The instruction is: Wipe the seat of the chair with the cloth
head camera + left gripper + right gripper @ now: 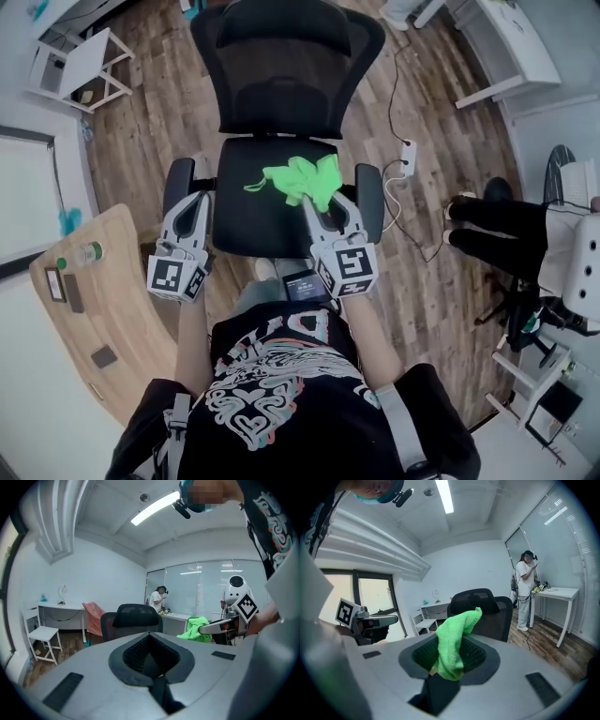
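left claw (198,201) pressed together, empty | right claw (323,210) pinching green cloth (302,178) — over seat (251,217)

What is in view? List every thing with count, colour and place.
chair: 1, black, centre, facing the person
cloth: 1, green, over the seat, clamped in the right gripper
table: 1, light wood, left of the person
bottle: 1, clear with green cap, on the table
power strip: 1, white, on the floor right of the chair
desk: 1, white, top right
stool: 1, white, top left
seated person: 1, black trousers, right edge
left gripper: 1, grey, jaws together, empty, by the chair's left armrest
right gripper: 1, grey, shut on the cloth
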Tool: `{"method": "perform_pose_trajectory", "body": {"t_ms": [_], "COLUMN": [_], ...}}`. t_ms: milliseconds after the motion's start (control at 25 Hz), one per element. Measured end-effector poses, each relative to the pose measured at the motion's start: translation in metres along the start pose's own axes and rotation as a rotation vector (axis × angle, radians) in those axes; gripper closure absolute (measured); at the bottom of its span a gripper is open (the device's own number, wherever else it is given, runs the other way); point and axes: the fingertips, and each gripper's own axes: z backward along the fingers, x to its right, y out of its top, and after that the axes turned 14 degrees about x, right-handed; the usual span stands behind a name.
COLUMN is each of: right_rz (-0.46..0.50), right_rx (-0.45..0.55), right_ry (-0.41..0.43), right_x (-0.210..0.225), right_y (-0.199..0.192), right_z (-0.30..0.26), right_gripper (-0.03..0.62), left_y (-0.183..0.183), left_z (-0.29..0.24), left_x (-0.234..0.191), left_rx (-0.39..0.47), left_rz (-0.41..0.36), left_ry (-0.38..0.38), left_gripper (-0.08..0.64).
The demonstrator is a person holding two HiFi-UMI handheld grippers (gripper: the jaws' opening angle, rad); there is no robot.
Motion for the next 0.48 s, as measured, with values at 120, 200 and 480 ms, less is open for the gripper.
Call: {"method": "perform_pose_trajectory", "body": {"t_ms": [120, 200, 480], "right_rz": [0.0, 0.004, -0.03], "right_rx": [-0.005, -0.012, -0.043], "right_ry": [0.021, 0.018, -0.045], "right_x": [0.015, 0.025, 0.045], "right_y": [-0.003, -0.006, -0.033], "right_z": [-0.01, -0.013, -0.012], "right_gripper": [0.477, 0.477, 0.477], "left_y": [-0.01, -0.02, -0.056], "left_z": [-0.016, -0.026, -0.039], "left_x": [0.009, 0.016, 0.006], "left_rx": [-0.015, -0.037, -0.082], "left_rz": [0.001, -0.007, 0.006], "left_ry": [-0.005, -0.019, -0.024], "left_gripper": [0.558, 0.558, 0.558]}}
